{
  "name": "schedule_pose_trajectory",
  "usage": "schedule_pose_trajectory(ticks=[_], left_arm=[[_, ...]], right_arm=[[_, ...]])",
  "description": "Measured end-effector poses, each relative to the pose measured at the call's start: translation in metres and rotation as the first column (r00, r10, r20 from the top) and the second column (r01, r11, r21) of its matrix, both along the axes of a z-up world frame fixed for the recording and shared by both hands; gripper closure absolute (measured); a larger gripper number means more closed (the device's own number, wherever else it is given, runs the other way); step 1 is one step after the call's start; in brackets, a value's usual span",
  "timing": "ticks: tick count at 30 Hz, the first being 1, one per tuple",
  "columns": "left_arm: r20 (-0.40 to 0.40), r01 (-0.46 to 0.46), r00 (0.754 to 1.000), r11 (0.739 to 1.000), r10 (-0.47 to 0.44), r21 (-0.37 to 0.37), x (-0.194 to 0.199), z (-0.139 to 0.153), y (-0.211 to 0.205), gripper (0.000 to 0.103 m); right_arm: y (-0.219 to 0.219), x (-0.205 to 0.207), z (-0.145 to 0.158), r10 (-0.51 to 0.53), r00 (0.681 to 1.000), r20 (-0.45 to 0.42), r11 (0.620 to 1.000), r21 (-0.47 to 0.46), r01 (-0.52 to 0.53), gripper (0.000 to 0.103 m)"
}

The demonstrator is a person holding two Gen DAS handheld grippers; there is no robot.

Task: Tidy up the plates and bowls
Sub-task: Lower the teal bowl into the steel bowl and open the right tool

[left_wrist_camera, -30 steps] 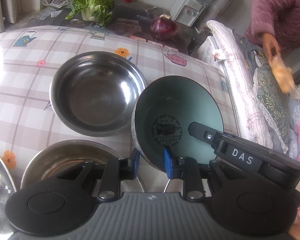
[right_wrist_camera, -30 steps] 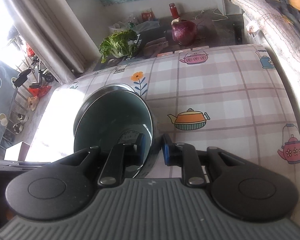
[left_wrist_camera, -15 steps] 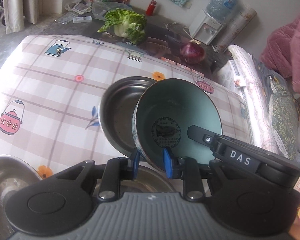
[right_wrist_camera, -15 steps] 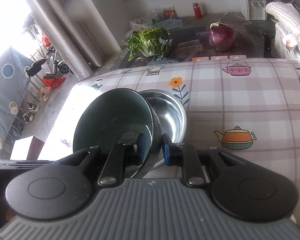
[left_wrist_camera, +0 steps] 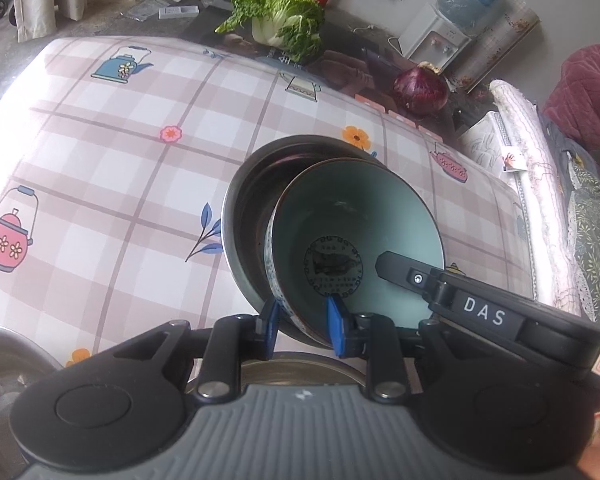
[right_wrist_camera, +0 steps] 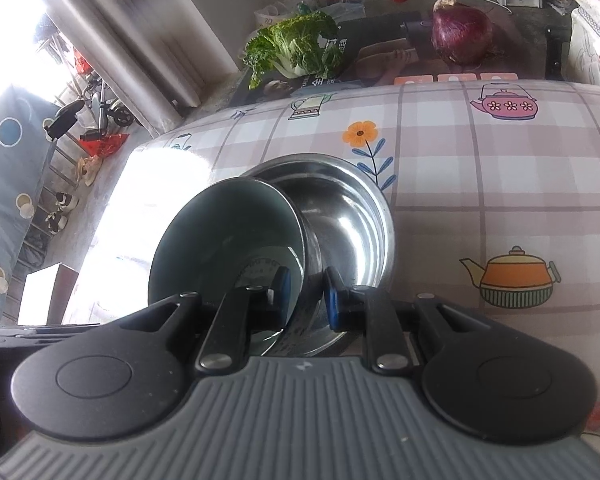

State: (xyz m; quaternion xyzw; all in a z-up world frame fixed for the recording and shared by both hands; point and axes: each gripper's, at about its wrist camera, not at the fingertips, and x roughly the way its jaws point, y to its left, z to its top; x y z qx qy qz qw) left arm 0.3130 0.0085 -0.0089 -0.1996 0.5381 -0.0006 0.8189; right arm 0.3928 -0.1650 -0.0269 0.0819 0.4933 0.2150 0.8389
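Note:
A teal ceramic bowl with a dark round mark inside is held tilted by both grippers. My left gripper is shut on its near rim. My right gripper is shut on the rim of the same bowl from the other side; its black body shows in the left wrist view. The bowl hangs over a steel bowl on the table, partly inside its rim. The steel bowl also shows in the right wrist view.
A second steel bowl lies just under my left gripper, and a steel dish edge at the left. The table has a checked cloth with teapots. A cabbage and a red onion lie beyond its far edge.
Both grippers have carried the teal bowl leftward over the steel bowl and lowered it toward its rim. The grip on the bowl is unchanged.

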Motion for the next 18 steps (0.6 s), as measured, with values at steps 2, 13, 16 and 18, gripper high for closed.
schedule_pose_trajectory(ticks=[2,13,16,18], left_arm=[[0.009,0.004,1.0,1.0,-0.004,0.003,0.002,-0.001,-0.001,0.076],[0.018,0.027,0.999,0.999,-0.027,0.021,0.013,-0.009,-0.003,0.078],[0.062,0.05,0.997,0.998,-0.052,0.042,0.01,-0.004,-0.006,0.075],[0.097,0.059,0.993,0.996,-0.065,0.065,0.007,0.002,-0.007,0.071]], right_arm=[[0.0,0.003,-0.006,-0.005,1.0,-0.011,1.0,-0.007,0.005,0.086],[0.005,0.013,-0.019,-0.019,1.0,0.004,0.997,-0.071,0.019,0.082],[0.006,0.014,-0.017,-0.021,0.999,0.033,0.996,-0.09,0.024,0.082],[0.006,0.015,-0.017,-0.028,0.999,0.042,0.996,-0.087,0.031,0.08]])
